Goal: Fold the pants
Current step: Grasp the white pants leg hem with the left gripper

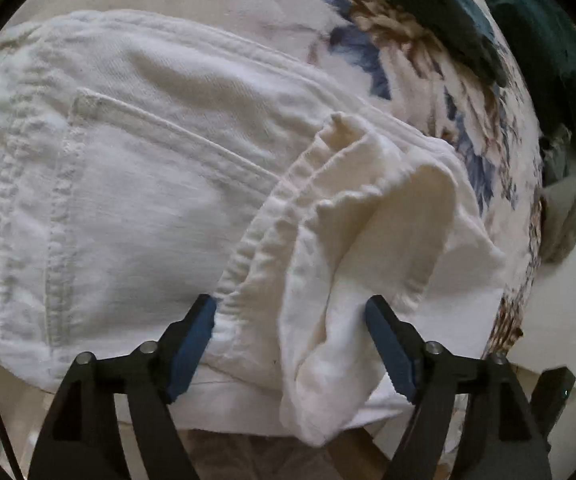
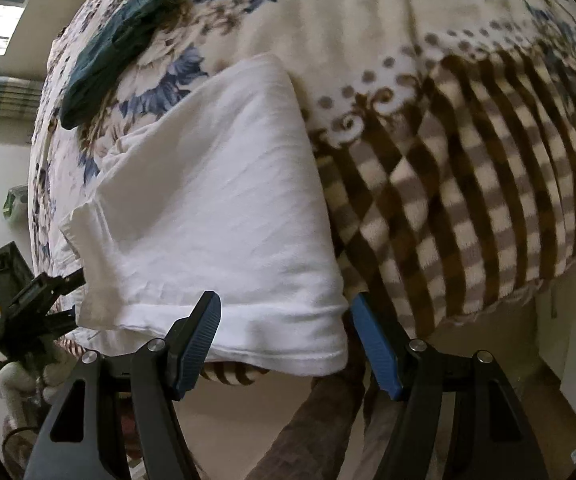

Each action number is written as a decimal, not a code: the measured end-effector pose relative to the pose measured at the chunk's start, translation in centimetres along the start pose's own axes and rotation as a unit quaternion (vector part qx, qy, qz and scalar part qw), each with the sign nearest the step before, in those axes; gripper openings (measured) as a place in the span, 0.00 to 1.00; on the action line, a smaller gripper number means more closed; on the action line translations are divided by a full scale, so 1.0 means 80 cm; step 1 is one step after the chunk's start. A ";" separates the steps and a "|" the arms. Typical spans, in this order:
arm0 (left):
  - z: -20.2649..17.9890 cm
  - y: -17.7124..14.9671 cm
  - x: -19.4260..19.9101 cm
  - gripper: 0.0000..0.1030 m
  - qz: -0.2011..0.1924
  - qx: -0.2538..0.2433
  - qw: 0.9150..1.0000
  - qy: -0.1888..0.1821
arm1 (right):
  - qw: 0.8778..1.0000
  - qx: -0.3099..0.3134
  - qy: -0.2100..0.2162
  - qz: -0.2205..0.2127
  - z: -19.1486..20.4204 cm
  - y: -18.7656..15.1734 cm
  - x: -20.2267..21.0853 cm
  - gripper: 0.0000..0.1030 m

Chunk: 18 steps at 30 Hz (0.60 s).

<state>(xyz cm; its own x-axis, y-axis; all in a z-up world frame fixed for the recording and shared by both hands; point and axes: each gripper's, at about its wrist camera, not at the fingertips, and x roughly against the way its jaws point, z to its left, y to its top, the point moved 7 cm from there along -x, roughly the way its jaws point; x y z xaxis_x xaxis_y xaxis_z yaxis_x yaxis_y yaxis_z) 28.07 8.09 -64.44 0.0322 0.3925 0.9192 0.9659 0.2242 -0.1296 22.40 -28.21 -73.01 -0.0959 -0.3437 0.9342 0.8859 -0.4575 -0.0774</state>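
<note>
In the left wrist view alone, white pants (image 1: pixel 147 184) with pocket seams—both grippers' jaws spread, nothing pinched.

A home bedroom: a bed covered by a floral blanket (image 2: pixel 368 20) with a brown checked border fills the right wrist view, a folded dark green garment (image 2: pixel 115 44) lies on it at eleven o'clock, and a window (image 2: pixel 3 20) shows beyond at ten o'clock.

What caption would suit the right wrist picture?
Open right hand-held gripper poised over the hem of folded white pants on a floral-and-checked blanket.
</note>
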 end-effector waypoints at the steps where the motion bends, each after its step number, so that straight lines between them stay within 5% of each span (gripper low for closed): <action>1: -0.005 -0.005 0.001 0.74 -0.001 -0.008 1.000 0.006 | 1.000 -0.002 0.002 0.001 -0.001 0.000 0.000 0.69; 3: -0.010 -0.015 0.006 0.74 -0.008 -0.007 1.000 -0.009 | 1.000 -0.004 0.000 0.001 -0.004 0.000 -0.001 0.69; 5: 0.003 -0.010 0.019 0.74 -0.019 0.020 0.998 -0.063 | 1.000 -0.010 0.002 0.003 -0.007 0.001 -0.002 0.69; 7: 0.017 -0.011 0.035 0.75 -0.035 0.059 0.986 -0.150 | 1.000 -0.017 0.004 0.006 -0.010 0.001 -0.002 0.69; 9: 0.029 -0.013 0.042 0.75 -0.043 0.085 0.976 -0.195 | 1.000 -0.021 0.001 0.008 -0.011 0.000 -0.005 0.69; 12: 0.023 -0.017 0.033 0.75 -0.035 0.062 0.982 -0.174 | 1.000 -0.021 -0.005 0.013 -0.010 -0.003 -0.012 0.69; 15: -0.005 -0.018 0.017 0.75 -0.022 -0.021 0.995 -0.095 | 1.000 -0.016 -0.007 0.018 -0.005 -0.005 -0.017 0.69; 18: -0.024 -0.021 0.004 0.75 -0.006 -0.074 0.996 -0.043 | 1.000 -0.008 -0.010 0.019 0.001 -0.006 -0.019 0.69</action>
<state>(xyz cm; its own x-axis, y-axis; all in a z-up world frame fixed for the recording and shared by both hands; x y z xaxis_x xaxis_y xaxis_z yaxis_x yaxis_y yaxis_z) 26.92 6.11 -63.23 0.0041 0.4666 0.8845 0.9936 0.0977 -0.0561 22.15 -27.39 -74.39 -0.0523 -0.3442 0.9374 0.8810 -0.4580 -0.1191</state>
